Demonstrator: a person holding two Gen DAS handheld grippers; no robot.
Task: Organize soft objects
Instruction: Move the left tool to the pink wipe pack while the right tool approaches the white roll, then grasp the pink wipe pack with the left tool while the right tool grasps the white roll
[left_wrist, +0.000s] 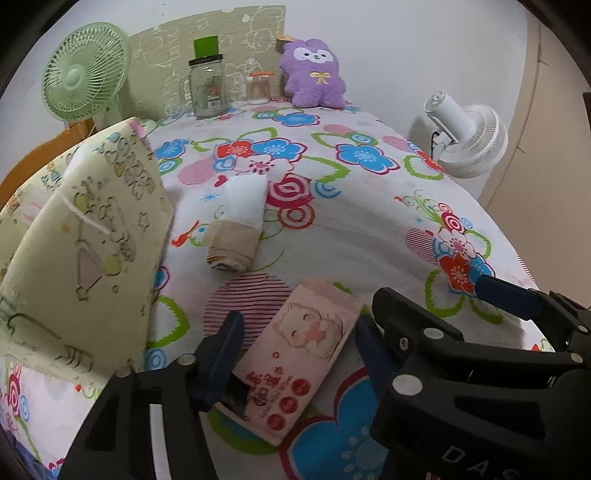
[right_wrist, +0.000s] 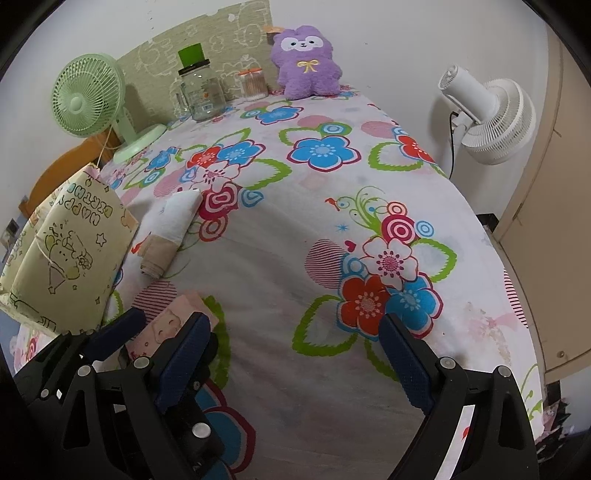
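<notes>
Here the left gripper (left_wrist: 295, 343) stands spread around the pink tissue pack (left_wrist: 295, 354) on the bed (right_wrist: 277, 258). The right gripper (right_wrist: 295, 354) gapes wide, holding nothing.

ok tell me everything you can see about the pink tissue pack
The pink tissue pack is a soft, flat, rectangular packet in glossy wrap, printed with a smiling cartoon cat, red round badges and red lettering too small to read. It lies flat on the flowered sheet, angled with one short end toward the camera. The left gripper is open with a finger on each side of the pack; whether the pads touch it cannot be told. It lies near the yellow gift bag, apart from it.
</notes>
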